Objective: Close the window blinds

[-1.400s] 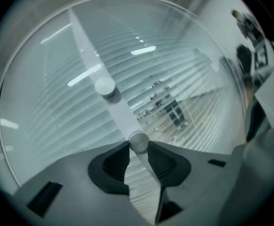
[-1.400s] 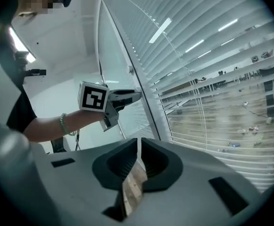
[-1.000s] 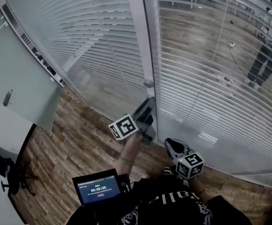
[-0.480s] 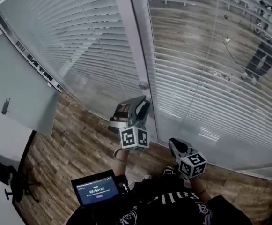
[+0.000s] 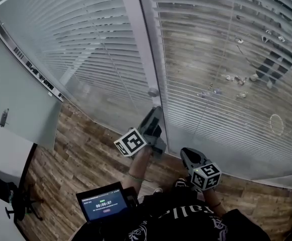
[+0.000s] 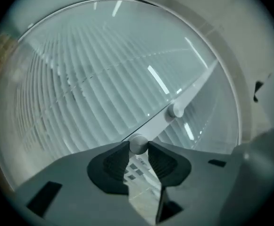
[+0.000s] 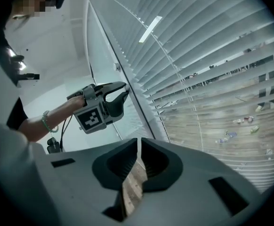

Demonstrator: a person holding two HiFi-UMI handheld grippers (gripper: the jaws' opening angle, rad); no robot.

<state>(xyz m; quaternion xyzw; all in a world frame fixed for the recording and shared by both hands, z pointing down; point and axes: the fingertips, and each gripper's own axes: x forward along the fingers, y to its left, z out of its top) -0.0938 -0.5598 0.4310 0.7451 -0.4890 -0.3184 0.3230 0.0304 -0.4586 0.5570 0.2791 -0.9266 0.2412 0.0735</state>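
Observation:
White slatted blinds sit behind two glass panes. The left pane's blinds (image 5: 80,44) look pale and nearly shut. The right pane's blinds (image 5: 221,59) let a wooden floor beyond show between the slats. My left gripper (image 5: 156,115) is up at the grey post (image 5: 135,39) between the panes. Its jaws have just been closing, and its pads now press on a small round silver knob (image 6: 137,144). A second knob (image 6: 176,111) sits further along the post. My right gripper (image 5: 185,153) hangs low beside the glass, shut and holding nothing; its view shows the left gripper (image 7: 120,92).
A tablet (image 5: 103,201) with a running timer sits at the person's waist. Wood flooring (image 5: 80,154) runs along the foot of the glass. A frosted panel (image 5: 15,99) stands at the left. Small objects (image 5: 233,79) and a standing person (image 5: 271,64) lie beyond the right pane.
My left gripper rolled at the post, its marker cube swinging beneath it and back to the left side. The right gripper kept its place.

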